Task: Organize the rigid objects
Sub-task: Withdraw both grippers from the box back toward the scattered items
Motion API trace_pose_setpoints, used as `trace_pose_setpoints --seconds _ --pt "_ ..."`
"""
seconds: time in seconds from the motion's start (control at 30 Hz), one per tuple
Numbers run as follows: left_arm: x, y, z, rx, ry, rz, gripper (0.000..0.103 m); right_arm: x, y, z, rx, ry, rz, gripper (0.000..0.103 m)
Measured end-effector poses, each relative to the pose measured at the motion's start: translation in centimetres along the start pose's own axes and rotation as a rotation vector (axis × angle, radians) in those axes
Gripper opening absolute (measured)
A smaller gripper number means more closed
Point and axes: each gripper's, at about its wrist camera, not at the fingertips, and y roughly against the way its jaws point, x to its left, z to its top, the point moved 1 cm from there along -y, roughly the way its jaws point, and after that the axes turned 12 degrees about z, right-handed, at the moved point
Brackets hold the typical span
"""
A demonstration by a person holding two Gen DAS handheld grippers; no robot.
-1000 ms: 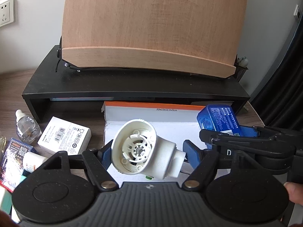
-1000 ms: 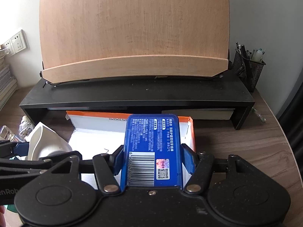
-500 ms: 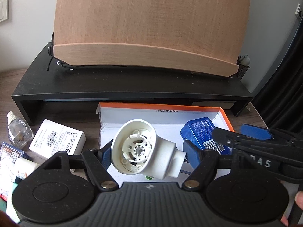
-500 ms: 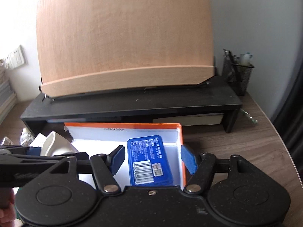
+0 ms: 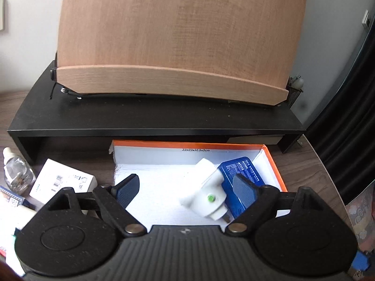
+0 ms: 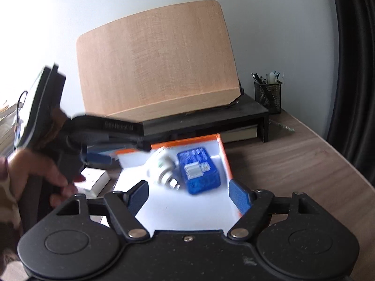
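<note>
An orange-rimmed white box (image 5: 192,144) lies open on the desk. Inside it, at the right, a white plug-in device (image 5: 206,193) lies against a blue tin (image 5: 243,173). My left gripper (image 5: 186,190) is open and empty, just above and in front of the device. In the right wrist view the box's rim (image 6: 225,157), the white device (image 6: 161,166) and the blue tin (image 6: 198,169) show, blurred. My right gripper (image 6: 188,195) is open and empty, pulled back from the box. The left gripper's body (image 6: 70,131) and the hand holding it show at the left.
A black monitor riser (image 5: 150,119) carries a wooden book stand (image 5: 178,46) behind the box. Left of the box lie a white carton (image 5: 63,183), a clear bottle (image 5: 15,171) and small packets. A mesh pen pot (image 6: 268,93) stands at the riser's right end.
My left gripper opened and the white device dropped into the box beside the blue tin. My right gripper, which let go of the tin earlier, has pulled back and up to the right.
</note>
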Motion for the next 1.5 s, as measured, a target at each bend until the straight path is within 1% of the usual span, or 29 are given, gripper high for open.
trace_pose_setpoints --seconds 0.07,0.2,0.23,0.27,0.3,0.33,0.43,0.5,0.57,0.63,0.7,0.8,0.87,0.93,1.0,1.07,1.13,1.17,1.23,1.4,1.47,1.5 --pt "1.1 1.5 -0.5 -0.012 0.021 0.008 0.092 1.0 0.0 -1.6 0.025 0.033 0.003 0.09" --pt "3.7 4.4 -1.8 -0.032 0.061 0.032 0.093 1.8 -0.7 -4.4 0.084 0.108 0.013 0.09" --pt "4.4 5.0 -2.2 -0.034 0.072 0.037 0.093 1.9 -0.9 -4.9 0.089 0.135 -0.003 0.089" --pt "4.9 5.6 -2.5 -0.034 0.082 0.041 0.093 2.0 -1.0 -5.2 0.075 0.175 -0.03 0.089" --pt "5.3 6.1 -2.8 -0.035 0.092 0.049 0.093 2.5 -0.4 -5.4 0.03 0.244 -0.068 0.088" --pt "5.6 6.5 -3.0 -0.038 0.102 0.061 0.093 2.8 0.2 -5.2 -0.021 0.282 -0.071 0.088" --pt "6.5 7.7 -3.7 -0.044 0.129 0.083 0.094 3.7 1.7 -4.1 -0.14 0.305 -0.036 0.09" --pt "7.3 8.6 -4.2 -0.05 0.143 0.105 0.094 4.2 1.4 -3.6 -0.168 0.293 -0.024 0.09" --pt "8.2 9.4 -4.7 -0.054 0.169 0.122 0.094 4.5 0.5 -3.6 -0.146 0.251 0.009 0.09" --pt "9.1 10.0 -5.3 -0.053 0.191 0.147 0.094 5.0 -0.4 -3.9 -0.101 0.226 0.065 0.09" --pt "10.1 10.7 -6.0 -0.054 0.205 0.176 0.095 5.8 -1.4 -4.7 -0.055 0.255 0.11 0.09" --pt "11.5 11.5 -6.9 -0.049 0.227 0.217 0.095 6.3 -2.3 -5.6 -0.012 0.328 0.131 0.09" --pt "12.3 12.0 -7.4 -0.048 0.235 0.241 0.096 5.8 -2.1 -5.6 -0.02 0.356 0.12 0.09" --pt "13.1 12.4 -7.9 -0.046 0.246 0.262 0.096 4.7 -2.1 -5.4 -0.01 0.367 0.095 0.09" --pt "13.9 12.6 -8.4 -0.044 0.263 0.269 0.096 3.5 -2.5 -4.9 0.025 0.344 0.064 0.09" --pt "14.7 12.8 -8.9 -0.041 0.273 0.281 0.096 3.3 -2.4 -4.2 0.033 0.319 0.04 0.09" --pt "15.3 12.8 -9.4 -0.035 0.28 0.294 0.097 4.2 -1.8 -3.4 0.007 0.298 0.05 0.091" --pt "15.8 12.8 -9.8 -0.03 0.289 0.298 0.097 5.0 -1.6 -2.9 0.01 0.28 0.08 0.092" --pt "16.9 13.0 -10.3 -0.023 0.308 0.308 0.098 6.9 -1.6 -2.1 0.042 0.253 0.133 0.097" --pt "19.6 13.5 -11.2 -0.014 0.328 0.342 0.099 11.8 -2.8 -1.4 0.183 0.172 0.235 0.099" --pt "20.5 13.5 -11.4 -0.006 0.333 0.343 0.099 13.5 -3.2 -1.5 0.207 0.179 0.26 0.099" --pt "20.9 13.4 -11.5 -0.003 0.335 0.341 0.099 14.3 -3.3 -1.5 0.214 0.187 0.256 0.099"
